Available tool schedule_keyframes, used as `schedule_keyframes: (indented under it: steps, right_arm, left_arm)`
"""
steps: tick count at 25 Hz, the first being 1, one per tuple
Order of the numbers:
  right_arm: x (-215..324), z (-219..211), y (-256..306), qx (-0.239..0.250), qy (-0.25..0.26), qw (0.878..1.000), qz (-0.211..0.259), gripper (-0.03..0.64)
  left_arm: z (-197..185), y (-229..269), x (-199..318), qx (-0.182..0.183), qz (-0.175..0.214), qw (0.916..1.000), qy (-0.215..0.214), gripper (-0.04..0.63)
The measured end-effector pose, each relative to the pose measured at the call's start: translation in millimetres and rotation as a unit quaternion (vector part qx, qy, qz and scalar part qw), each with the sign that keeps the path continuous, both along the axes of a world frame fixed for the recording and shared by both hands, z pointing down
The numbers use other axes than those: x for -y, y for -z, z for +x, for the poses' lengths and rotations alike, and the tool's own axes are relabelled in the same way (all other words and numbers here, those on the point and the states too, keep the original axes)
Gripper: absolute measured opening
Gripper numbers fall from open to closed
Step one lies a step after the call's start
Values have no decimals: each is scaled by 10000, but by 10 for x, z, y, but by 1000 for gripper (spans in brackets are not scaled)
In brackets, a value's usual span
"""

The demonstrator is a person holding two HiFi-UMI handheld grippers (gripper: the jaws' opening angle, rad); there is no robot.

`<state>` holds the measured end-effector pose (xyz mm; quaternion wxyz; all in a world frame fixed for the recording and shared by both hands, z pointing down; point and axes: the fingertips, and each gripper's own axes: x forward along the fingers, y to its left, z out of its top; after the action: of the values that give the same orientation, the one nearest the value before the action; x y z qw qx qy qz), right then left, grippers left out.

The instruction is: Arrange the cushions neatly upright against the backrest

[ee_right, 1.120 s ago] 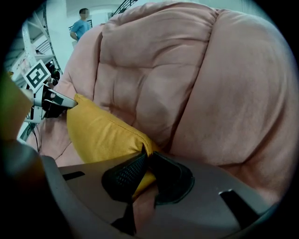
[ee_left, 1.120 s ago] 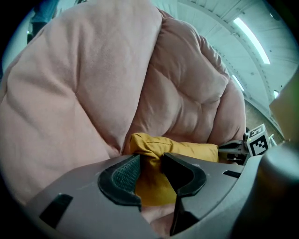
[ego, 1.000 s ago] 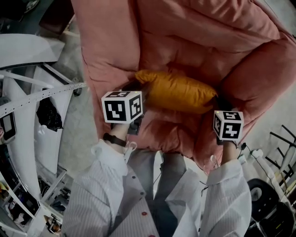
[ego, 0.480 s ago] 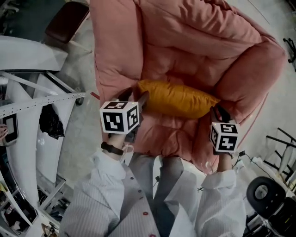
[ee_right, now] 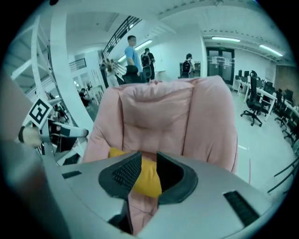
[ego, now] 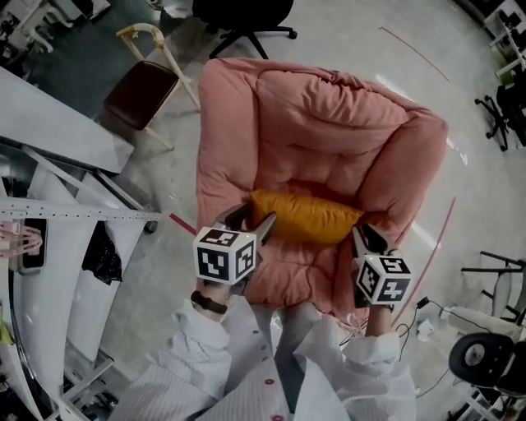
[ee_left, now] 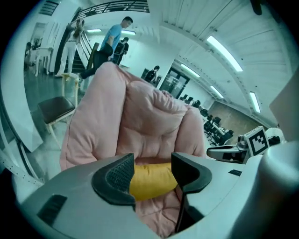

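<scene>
An orange cushion (ego: 306, 216) lies lengthwise on the seat of a pink padded armchair (ego: 329, 131), its long back edge against the backrest. My left gripper (ego: 251, 219) hovers just off the cushion's left end, open, with nothing between its jaws. My right gripper (ego: 366, 240) stands open off the cushion's right end, by the armrest. In the left gripper view the cushion (ee_left: 152, 179) shows beyond the open left gripper (ee_left: 152, 169), apart from the pads. In the right gripper view the cushion (ee_right: 148, 181) shows beyond the narrower gap of the right gripper (ee_right: 148, 169).
A wooden chair with a dark red seat (ego: 141, 90) stands left of the armchair, a black office chair (ego: 246, 16) behind it. White metal framework (ego: 57, 123) fills the left side. Black stands (ego: 493, 279) and a cable (ego: 423, 316) are on the right. People stand in the background.
Both grippers have opened, let go of the cushion's ends and drawn back towards me. The view has pulled back, so the whole armchair shows. The cushion stays against the backrest.
</scene>
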<state>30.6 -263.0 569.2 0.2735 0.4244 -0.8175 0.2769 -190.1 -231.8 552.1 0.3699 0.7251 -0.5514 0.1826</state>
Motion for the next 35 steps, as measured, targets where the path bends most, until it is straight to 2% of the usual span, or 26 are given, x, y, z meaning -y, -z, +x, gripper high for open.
schedule_keyframes:
  steps: [4,8,15,19,22,27,35]
  right_arm:
    - [-74,-142,802,770,-101,9957,502,75]
    - [-190,-291,1561,1349,141,9849,1078,75]
    - [-463,-438,2581,1562,676,9615,2157,74]
    - [-661,-509,2987,1758,904,9479,2497,54]
    - [-790,-561,3217,1951,1016,9381,2676,33]
    - [-999,-622,3396,2090,1225,9302,2759,15]
    - [-1131,-708,3417,2095,1452,9296,2663,14]
  left_arm:
    - [158,652,-57,-61,527,9984,-196,225]
    - [352,1333,-93,-231,1145,9924,-397,193]
    - [764,2330,-285,-408,2228,9680,-1080,148]
    - [923,2744,-429,-691,2639,9549,-1174,105]
    - [1009,2983,-526,-714,2930,9448,-1283,73]
    - [1175,3182,-702,-532,3169,9344,-1541,26]
    - [1186,3222,-801,-392,3205,9322,-1634,11]
